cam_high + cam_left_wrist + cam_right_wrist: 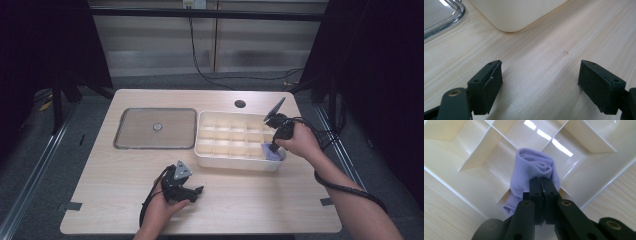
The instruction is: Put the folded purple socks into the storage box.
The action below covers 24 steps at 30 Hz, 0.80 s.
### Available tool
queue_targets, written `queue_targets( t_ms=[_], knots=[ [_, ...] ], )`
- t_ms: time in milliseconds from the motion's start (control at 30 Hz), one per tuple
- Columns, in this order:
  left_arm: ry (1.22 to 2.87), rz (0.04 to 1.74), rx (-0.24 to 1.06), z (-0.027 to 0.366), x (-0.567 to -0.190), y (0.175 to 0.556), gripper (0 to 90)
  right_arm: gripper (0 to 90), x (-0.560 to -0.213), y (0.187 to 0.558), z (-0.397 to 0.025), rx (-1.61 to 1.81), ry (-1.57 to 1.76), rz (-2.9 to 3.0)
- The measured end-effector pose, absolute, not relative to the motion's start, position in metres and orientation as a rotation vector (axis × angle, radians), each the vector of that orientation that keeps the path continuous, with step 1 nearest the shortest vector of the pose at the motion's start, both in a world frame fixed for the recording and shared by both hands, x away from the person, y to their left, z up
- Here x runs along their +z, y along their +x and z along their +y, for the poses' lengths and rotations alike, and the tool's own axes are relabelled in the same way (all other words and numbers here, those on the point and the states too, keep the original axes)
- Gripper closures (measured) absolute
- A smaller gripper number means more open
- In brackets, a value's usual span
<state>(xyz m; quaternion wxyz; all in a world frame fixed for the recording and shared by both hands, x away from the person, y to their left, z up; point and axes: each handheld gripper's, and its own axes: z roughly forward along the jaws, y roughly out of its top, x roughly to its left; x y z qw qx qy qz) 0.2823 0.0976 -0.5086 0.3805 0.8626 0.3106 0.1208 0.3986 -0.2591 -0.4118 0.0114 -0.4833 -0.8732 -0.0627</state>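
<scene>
Presently the right gripper (541,181), jaws pinching a rolled cloth (534,170), has it in the organizer's (210,155) corner cell, release pending; left gripper (540,82) idles with jaws spread over the tabletop (544,50).

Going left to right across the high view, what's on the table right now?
Flat metal tray → left gripper, near edge, jaws apart over bare wood → cream divider box → right gripper, shut on the lilac rolled cloth in the box's near right corner compartment.
</scene>
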Motion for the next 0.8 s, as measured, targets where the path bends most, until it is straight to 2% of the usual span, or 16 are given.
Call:
queue_targets(
  t_ms=[800],
  knots=[
    [2.213,0.787,0.312,0.098,-0.508,0.282,19.0,90.0,-0.437,0.39,-0.263,-0.22,-1.514,-2.676]
  ],
)
